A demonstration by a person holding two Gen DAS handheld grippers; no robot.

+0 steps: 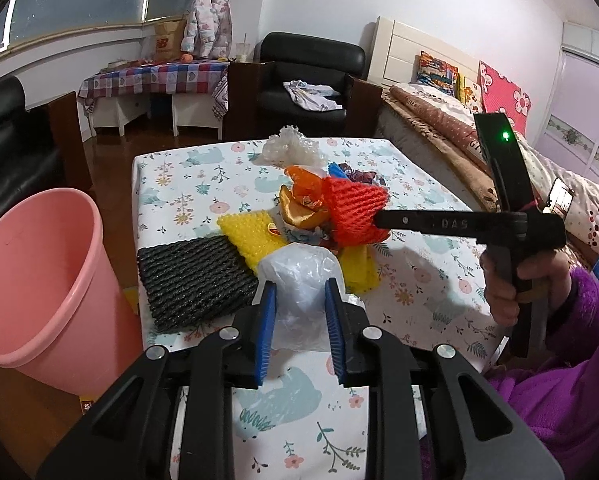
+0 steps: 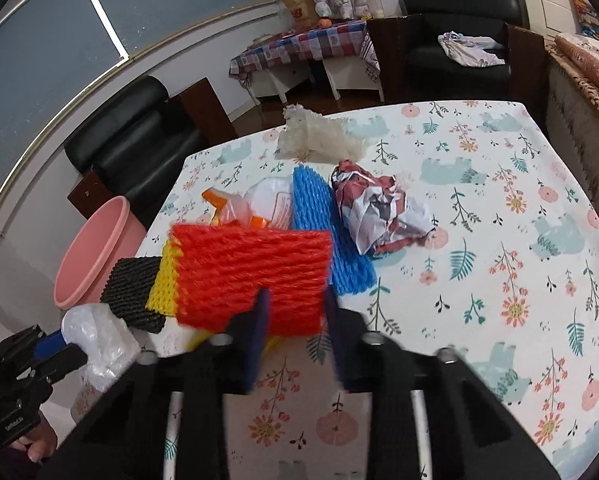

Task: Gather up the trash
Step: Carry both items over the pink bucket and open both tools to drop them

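Trash lies piled on a floral-cloth table (image 1: 179, 184). My left gripper (image 1: 299, 292) is shut on a crumpled clear plastic bag (image 1: 299, 272) at the table's near edge; the right wrist view shows the left gripper (image 2: 65, 346) with the plastic bag (image 2: 99, 340). A hand in a purple sleeve holds my right gripper (image 1: 379, 220), shut on a red foam net (image 1: 351, 208) over the pile. In its own view the right gripper (image 2: 295, 296) has its blue pads on the red foam net (image 2: 251, 272). A pink bin (image 1: 39, 280) stands left of the table.
On the table lie a black foam net (image 1: 191, 276), yellow foam net (image 1: 247, 236), orange wrapper (image 1: 303, 200), blue foam net (image 2: 319, 216), crumpled paper (image 2: 379, 212) and a white foam wad (image 2: 315, 136). A bed runs along the right, black armchairs stand behind.
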